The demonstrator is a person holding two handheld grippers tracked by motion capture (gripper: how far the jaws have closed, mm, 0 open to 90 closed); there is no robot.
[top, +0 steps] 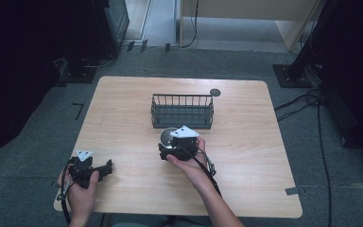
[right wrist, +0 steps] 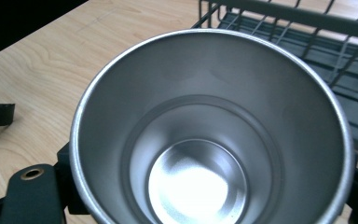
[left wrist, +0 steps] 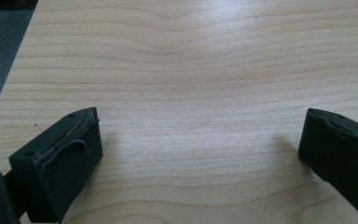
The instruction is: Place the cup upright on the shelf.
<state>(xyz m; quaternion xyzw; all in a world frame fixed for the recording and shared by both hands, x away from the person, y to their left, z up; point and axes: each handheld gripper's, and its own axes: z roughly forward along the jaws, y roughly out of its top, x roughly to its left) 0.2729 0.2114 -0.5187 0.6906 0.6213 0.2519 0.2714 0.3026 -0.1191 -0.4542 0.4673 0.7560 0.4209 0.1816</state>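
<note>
Steel cup (right wrist: 209, 135) sits clamped between the jaws of the right gripper (top: 170, 142), whose black jaw bodies show at either side of the cup's wall in the right gripper view; the cup's open mouth faces that camera, its polished inside and bright round bottom in plain sight. In the high view the cup (top: 167, 136) is seen as a small grey round just ahead of the right hand (top: 189, 163), over the middle of the wooden table (top: 246, 156) and just short of the near wall of the wire basket (top: 182, 111); whether the cup touches the tabletop cannot be told. Nearer the person, at the table's near left corner, the left gripper (top: 106, 168) is held in the left hand (top: 81, 189) low over the wood, well apart from the cup. Left gripper view shows its two black jaws standing wide apart with bare wood grain between them and nothing held. Beyond the cup, the dark wire basket stands upright on the table's far half, its barred walls and slatted floor visible in the right gripper view (right wrist: 335, 60). Farther still, a small dark round disc (top: 214, 92) lies by the far edge of the table, beside the basket's far right corner.
</note>
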